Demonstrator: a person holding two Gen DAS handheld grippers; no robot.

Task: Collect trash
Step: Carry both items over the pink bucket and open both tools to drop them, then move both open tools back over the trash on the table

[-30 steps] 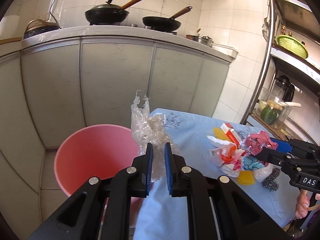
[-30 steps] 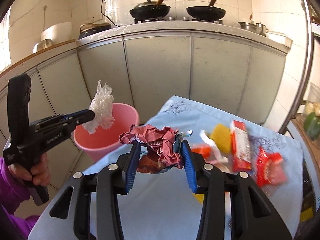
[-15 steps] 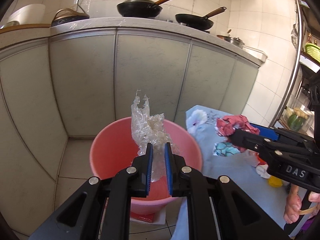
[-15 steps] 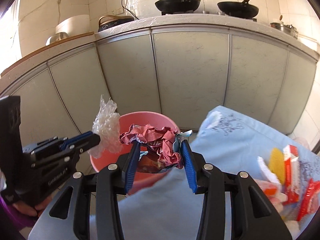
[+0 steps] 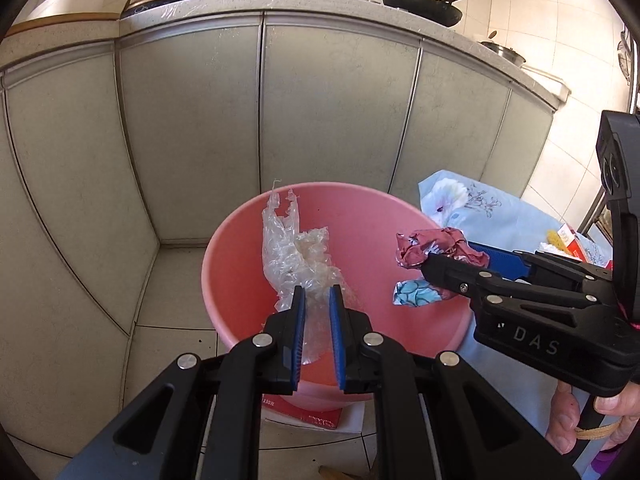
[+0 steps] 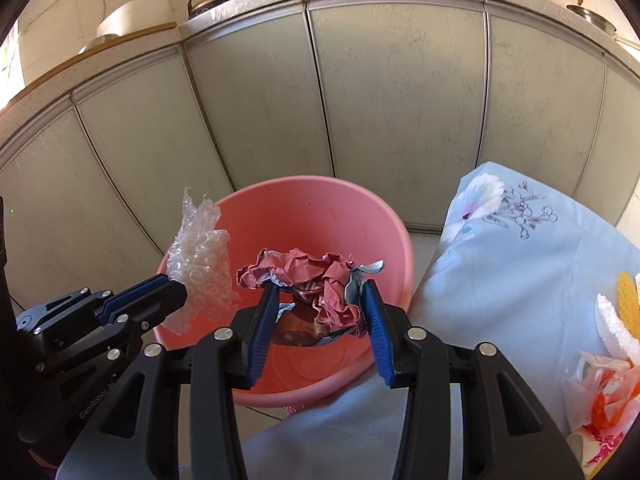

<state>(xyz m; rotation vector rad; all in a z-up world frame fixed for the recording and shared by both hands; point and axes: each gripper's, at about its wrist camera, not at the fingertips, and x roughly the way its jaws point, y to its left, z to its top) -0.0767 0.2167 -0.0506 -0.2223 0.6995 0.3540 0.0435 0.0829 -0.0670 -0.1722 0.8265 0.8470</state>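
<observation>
Above the pink bucket (image 5: 240, 272), the left tongs (image 5: 317, 300) clamp crumpled clear plastic (image 5: 292, 252) and the right tongs (image 6: 320, 300) clamp a crumpled red wrapper (image 6: 316, 276).

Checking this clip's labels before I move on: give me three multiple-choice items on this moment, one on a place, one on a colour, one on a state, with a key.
1. Where is the clear crumpled plastic?
A. on the counter
B. held above the bucket
C. lying on the cloth

2. What colour is the bucket?
A. pink
B. green
C. black

3. What is the right gripper doing?
A. gaping, with nothing in it
B. out of sight
C. clamping crumpled wrappers

Key:
1 B, the left gripper pinches the plastic over the bucket's mouth.
2 A, its rim and inner wall are pink in both views.
3 C, the reddish crumpled wrappers sit squeezed between its blue pads.
</observation>
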